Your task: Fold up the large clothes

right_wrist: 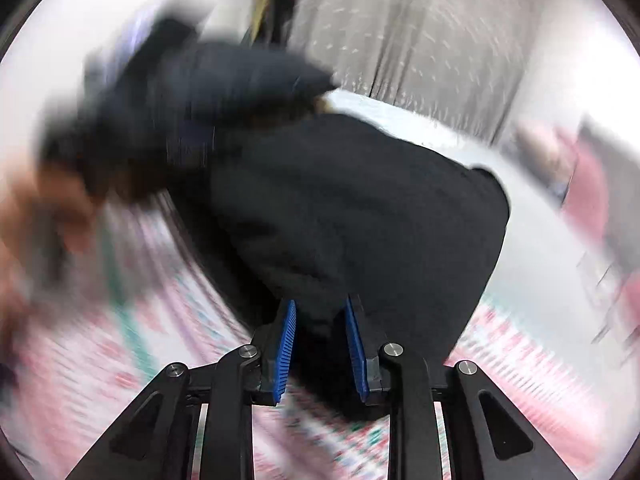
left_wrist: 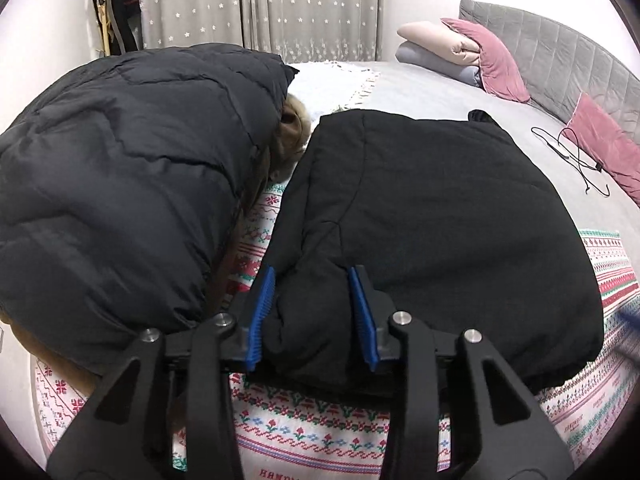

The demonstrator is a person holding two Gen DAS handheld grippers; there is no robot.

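A black jacket (left_wrist: 440,220) lies folded in a thick block on a patterned blanket (left_wrist: 320,436) on the bed. My left gripper (left_wrist: 312,272) is at its near left corner, and a bulging fold of the black fabric fills the gap between the blue pads (left_wrist: 262,312). The right wrist view is heavily blurred. There my right gripper (right_wrist: 320,302) also has the black jacket (right_wrist: 360,208) packed between its blue pads (right_wrist: 286,352), at the jacket's near edge.
A dark padded coat (left_wrist: 120,160) with a tan fur hood trim lies bunched to the left, close beside the jacket. Pink pillows (left_wrist: 500,56), a folded quilt (left_wrist: 436,44), a black cable (left_wrist: 576,160) and the grey headboard (left_wrist: 560,48) are at the far right.
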